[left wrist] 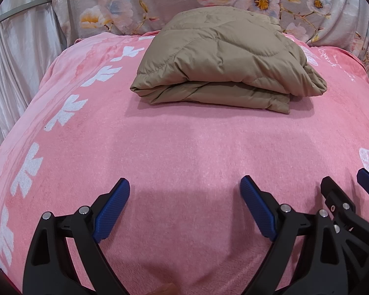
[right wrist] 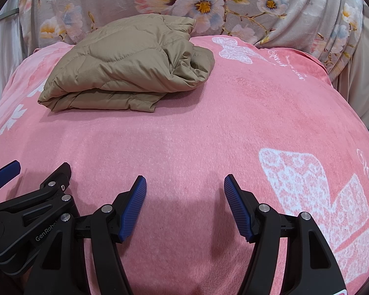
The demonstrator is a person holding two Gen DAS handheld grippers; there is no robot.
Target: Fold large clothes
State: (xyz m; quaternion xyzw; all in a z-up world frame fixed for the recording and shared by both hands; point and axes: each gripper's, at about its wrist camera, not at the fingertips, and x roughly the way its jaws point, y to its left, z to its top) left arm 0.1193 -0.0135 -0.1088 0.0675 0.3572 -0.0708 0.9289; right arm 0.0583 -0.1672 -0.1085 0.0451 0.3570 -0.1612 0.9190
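- Ahead of both my claws, on the far half of the pink blanket [left wrist: 184, 147], lies the tan quilted jacket [left wrist: 223, 59], folded into a thick bundle of stacked layers.
- From my left wrist view the jacket's near folded edge runs across, slightly right of centre; from my right wrist view the same bundle sits up and to the left [right wrist: 125, 68].
- Its right end is looser: a crumpled lobe of fabric bulges out there, while the near left corner is a tidy point.
- My left gripper [left wrist: 184, 189] hangs with its 2 blue pads spread wide, nothing between them, only bare blanket below.
- My right gripper [right wrist: 184, 186] is likewise spread wide and holds nothing.
- Both claws sit side by side over the near part of the blanket, well apart from the jacket; each shows at the edge of the other's view.
- Between my fingertips and the jacket's near edge stretches a broad flat band of pink cloth.
- White leaf prints [left wrist: 69, 110] line the blanket's left border, and a white lace-pattern print [right wrist: 315, 196] lies to the right.
- Behind the jacket rises a grey floral cloth [right wrist: 233, 5], touching the jacket's far edge; pale curtain folds [left wrist: 19, 68] hang at the left.
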